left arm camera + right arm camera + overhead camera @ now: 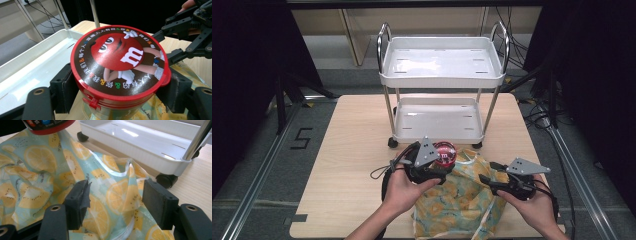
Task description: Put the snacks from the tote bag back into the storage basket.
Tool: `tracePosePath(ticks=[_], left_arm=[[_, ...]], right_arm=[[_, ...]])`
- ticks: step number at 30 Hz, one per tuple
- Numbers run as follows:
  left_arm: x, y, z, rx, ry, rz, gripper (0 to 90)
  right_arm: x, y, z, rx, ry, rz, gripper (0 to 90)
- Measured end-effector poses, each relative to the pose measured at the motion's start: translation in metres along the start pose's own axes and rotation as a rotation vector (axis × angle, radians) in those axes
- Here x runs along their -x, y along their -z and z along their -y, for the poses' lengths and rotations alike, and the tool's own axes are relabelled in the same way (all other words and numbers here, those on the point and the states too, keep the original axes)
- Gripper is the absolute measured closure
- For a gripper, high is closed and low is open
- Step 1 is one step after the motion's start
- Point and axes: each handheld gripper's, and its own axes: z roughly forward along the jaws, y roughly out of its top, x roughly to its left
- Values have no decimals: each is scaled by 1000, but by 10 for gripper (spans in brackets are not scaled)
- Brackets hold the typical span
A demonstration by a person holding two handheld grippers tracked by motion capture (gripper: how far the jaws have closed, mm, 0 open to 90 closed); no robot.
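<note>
A round can with a red lid (pixel 120 60) printed with a red candy figure sits between the pads (pixel 65 87) of my left gripper (pixel 120 93), which is shut on it. In the high view the can (pixel 445 152) hangs over the top of a pale green bag with a lemon print (pixel 462 200), held by my left gripper (pixel 443 161). My right gripper (pixel 488 171) stands open at the bag's right side. Its jaws straddle a raised fold of the bag's rim (pixel 125 173), and the right gripper (pixel 117 200) pads do not press on it. The can's base (pixel 47 125) shows at the top left.
A white two-tier cart (pixel 442 75) on black castors (pixel 165 180) stands on the wooden table (pixel 357 150) just behind the bag. Its lower tray (pixel 32 72) lies close to the can. The right gripper (pixel 166 45) shows beyond the can. Dark frames and cables flank the table.
</note>
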Motion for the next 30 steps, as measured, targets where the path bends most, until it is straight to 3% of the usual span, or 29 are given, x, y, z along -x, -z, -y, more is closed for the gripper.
tracePosePath(ticks=[2,3,6,7,8,13,30], left_arm=[[-1,0,0,2,2,-7,253],[-2,0,0,1,-1,-8,253],[-3,1,0,1,7,-13,253],[-4,2,-1,4,8,-15,253],[-5,2,-1,3,-1,-17,253],[-7,3,-1,10,10,-25,253],[-16,5,-1,12,9,-40,253]], right_arm=[[-2,0,0,-2,-24,2,390],[0,0,0,3,0,4,390],[0,0,0,3,-2,6,389],[-2,1,0,-4,-28,3,389],[0,0,0,3,0,6,389],[1,0,1,3,5,14,388],[0,0,0,18,-8,13,385]])
